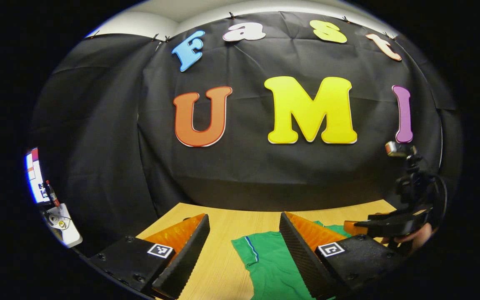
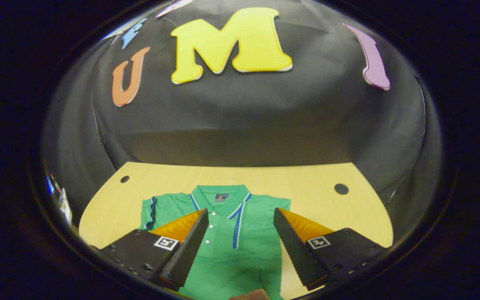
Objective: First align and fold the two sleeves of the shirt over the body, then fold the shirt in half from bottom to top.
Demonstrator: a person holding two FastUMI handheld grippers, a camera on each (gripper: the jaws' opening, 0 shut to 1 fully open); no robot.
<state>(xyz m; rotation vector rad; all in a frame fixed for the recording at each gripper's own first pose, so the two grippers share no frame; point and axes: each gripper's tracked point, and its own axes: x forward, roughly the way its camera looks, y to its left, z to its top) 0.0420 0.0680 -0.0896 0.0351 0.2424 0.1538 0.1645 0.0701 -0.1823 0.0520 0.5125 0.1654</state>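
A green polo shirt [image 2: 240, 246] with blue-and-white collar trim lies flat on the wooden table [image 2: 327, 208], collar toward the wall. In the right gripper view its left sleeve [image 2: 152, 212] is spread out to the side; the other shoulder ends by my right finger. My right gripper [image 2: 240, 212] hovers open above the shirt's chest, holding nothing. My left gripper [image 1: 244, 216] is open too, low over the table, with the shirt's sleeve [image 1: 261, 254] between and under its fingers. The right gripper [image 1: 354, 227] and the hand [image 1: 415, 236] holding it show at the far right of the left gripper view.
Two round holes [image 2: 124, 179] [image 2: 341, 188] sit near the table's back corners. A lit screen [image 1: 33, 175] and a white device [image 1: 63, 225] stand off the table's left side. The black cloth wall closes the back.
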